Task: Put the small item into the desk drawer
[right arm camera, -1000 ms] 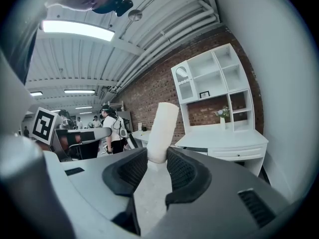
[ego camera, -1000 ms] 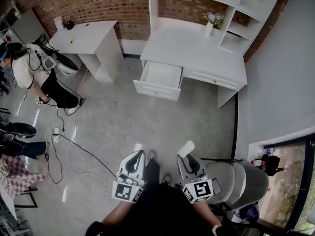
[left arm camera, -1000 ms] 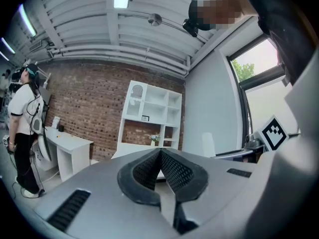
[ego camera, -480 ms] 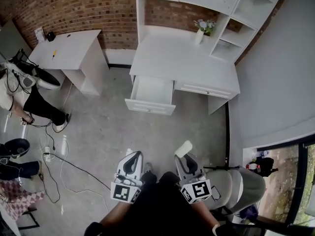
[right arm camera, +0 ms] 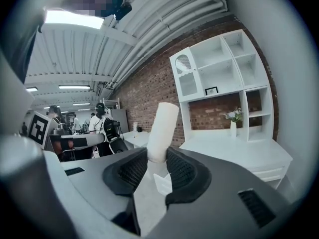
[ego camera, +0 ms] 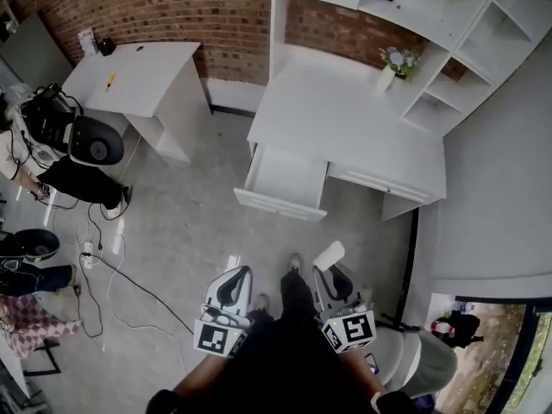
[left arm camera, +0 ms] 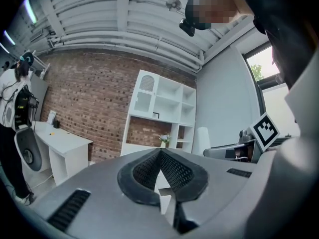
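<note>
A white desk (ego camera: 345,119) stands against the brick wall, with its left drawer (ego camera: 289,175) pulled out and showing a bare white inside. In the head view both grippers are low in the frame, over the floor and well short of the desk. My right gripper (ego camera: 330,272) is shut on a small white cylinder (ego camera: 328,255), which stands up from between the pads (right arm camera: 162,131). The same desk (right arm camera: 234,151) lies ahead in the right gripper view. My left gripper (ego camera: 235,276) is shut with nothing in it, its tips meeting (left arm camera: 159,153).
A second white table (ego camera: 142,67) stands at the back left, with an office chair (ego camera: 95,145) and a person (ego camera: 17,145) beside it. Cables (ego camera: 112,266) trail over the floor at left. A flower vase (ego camera: 392,67) sits on the desk under white shelves (ego camera: 483,33). A grey chair (ego camera: 423,365) is behind me at right.
The desk and open drawer have drawn nearer in the head view, and the grey chair has slipped further behind. Both grippers keep their pose; the white cylinder stays gripped.
</note>
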